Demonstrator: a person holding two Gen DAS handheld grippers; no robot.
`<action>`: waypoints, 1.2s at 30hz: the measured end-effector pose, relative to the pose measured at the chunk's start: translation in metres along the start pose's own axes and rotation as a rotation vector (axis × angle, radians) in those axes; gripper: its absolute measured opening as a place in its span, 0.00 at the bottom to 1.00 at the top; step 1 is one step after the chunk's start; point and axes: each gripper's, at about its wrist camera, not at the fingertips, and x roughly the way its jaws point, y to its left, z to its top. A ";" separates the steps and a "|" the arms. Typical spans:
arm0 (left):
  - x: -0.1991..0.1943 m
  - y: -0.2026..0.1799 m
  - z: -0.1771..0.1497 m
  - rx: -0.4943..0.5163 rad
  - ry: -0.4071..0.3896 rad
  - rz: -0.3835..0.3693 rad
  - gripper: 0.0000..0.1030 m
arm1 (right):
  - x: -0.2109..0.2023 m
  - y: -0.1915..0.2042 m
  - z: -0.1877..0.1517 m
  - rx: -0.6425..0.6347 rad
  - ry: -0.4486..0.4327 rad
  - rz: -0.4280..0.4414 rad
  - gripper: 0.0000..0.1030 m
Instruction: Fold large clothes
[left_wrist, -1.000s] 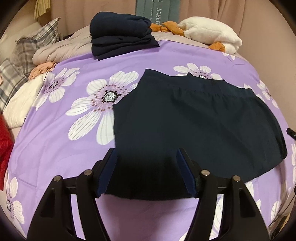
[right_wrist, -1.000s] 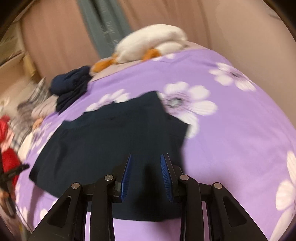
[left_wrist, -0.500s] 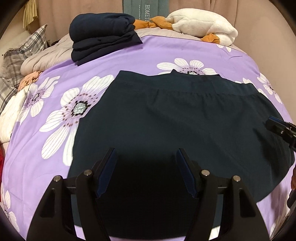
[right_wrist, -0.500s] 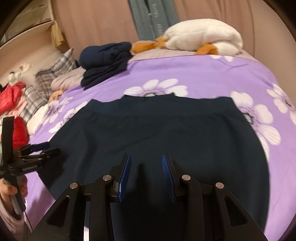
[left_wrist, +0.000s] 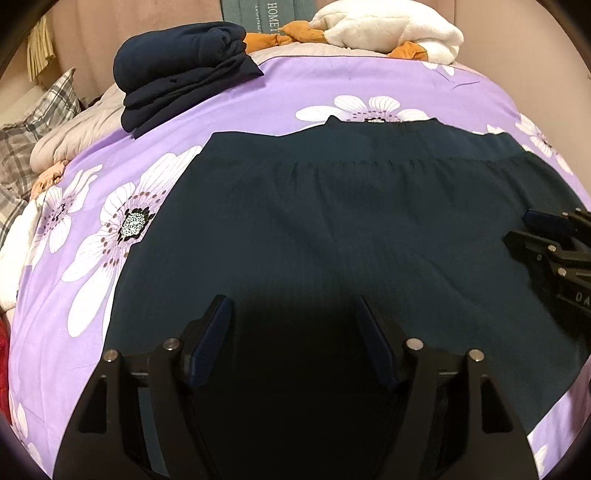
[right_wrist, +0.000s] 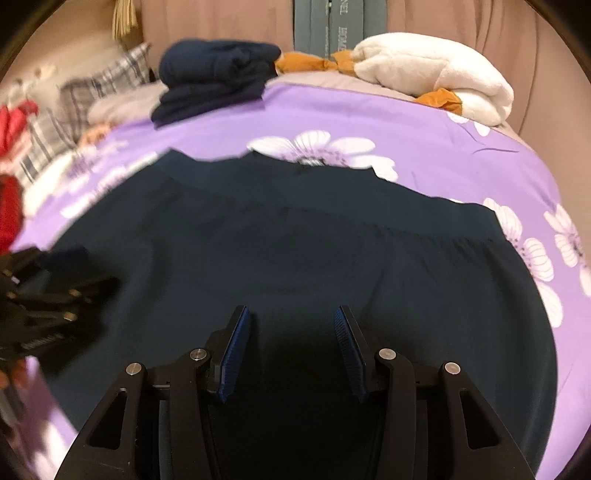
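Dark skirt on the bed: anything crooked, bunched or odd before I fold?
Nothing stands out. The dark skirt lies flat on the purple floral sheet, waistband away, both grippers open above it.

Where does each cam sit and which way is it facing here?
Left wrist: on the left gripper, angled down across the dark garment spread on the purple floral bedspread; own open fingers low in frame, right gripper at the right edge.
Right wrist: on the right gripper, aimed down at the same garment; own fingers open with nothing between them, jaws just been opening; left gripper at the left edge.
Shared: garment, bedspread, folded navy pile, white plush.
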 end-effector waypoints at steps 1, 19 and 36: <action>0.001 0.001 -0.001 -0.001 0.003 -0.002 0.70 | 0.001 -0.002 -0.001 0.001 0.009 -0.009 0.46; -0.008 0.030 -0.015 -0.037 0.013 0.029 0.79 | -0.020 -0.087 -0.030 0.111 0.014 -0.214 0.53; -0.046 0.058 -0.013 -0.090 0.011 0.038 0.77 | -0.086 -0.133 -0.056 0.277 -0.053 -0.257 0.53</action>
